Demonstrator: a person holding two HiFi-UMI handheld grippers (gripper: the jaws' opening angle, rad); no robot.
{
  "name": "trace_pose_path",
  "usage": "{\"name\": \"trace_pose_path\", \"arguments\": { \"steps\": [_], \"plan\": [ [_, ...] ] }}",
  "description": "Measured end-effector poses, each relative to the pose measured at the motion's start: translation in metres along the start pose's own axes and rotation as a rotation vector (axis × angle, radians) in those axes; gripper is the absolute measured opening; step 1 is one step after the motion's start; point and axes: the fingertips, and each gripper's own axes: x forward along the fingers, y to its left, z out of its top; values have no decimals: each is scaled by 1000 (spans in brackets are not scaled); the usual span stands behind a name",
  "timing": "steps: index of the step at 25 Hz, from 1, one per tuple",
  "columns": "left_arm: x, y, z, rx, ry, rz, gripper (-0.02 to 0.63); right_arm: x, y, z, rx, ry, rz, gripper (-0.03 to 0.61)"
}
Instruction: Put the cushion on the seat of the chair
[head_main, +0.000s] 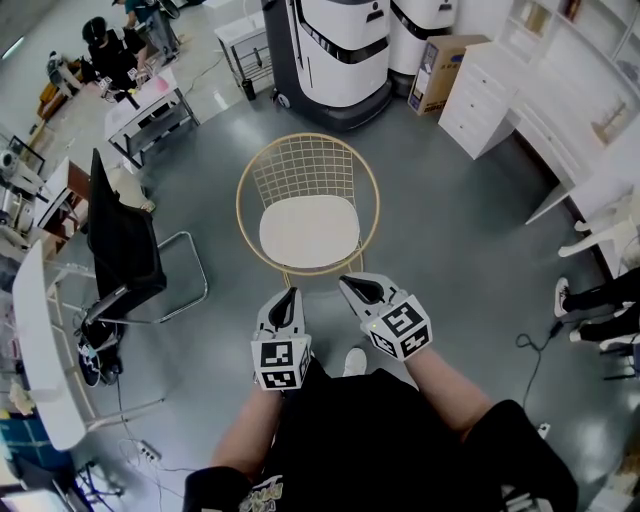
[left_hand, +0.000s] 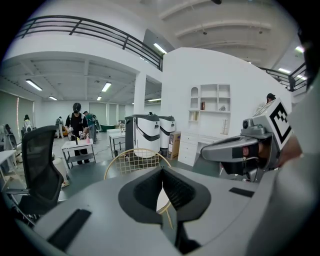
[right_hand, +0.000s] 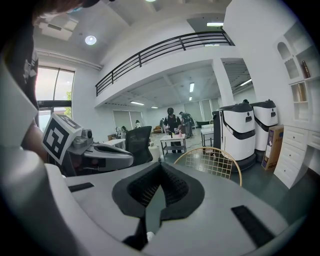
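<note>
- Chair: thin wire, gold-coloured metal with a soft shine.
- Cushion: cream, matt and smooth; looks like cloth.
- Floor: grey, smooth, with a faint sheen.
- Left gripper and right gripper: matt grey plastic shells.
- Pads: black, ribbed, dull.
- Office chair: matt black back on a bright polished metal tube frame.
- Machines: glossy white and black casing.
- Box: brown cardboard.
- Drawers: white, smooth.

Cardboard box stands just beside white cabinet.
</note>
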Motion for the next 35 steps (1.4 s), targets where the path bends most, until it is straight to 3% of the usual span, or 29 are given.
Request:
{"name": "trace_pose_path", "arguments": {
  "steps": [35],
  "plan": [
    [-10,-10,-3,27,-1,-10,18,-4,15,-9,-3,1,30,12]
  ]
}}
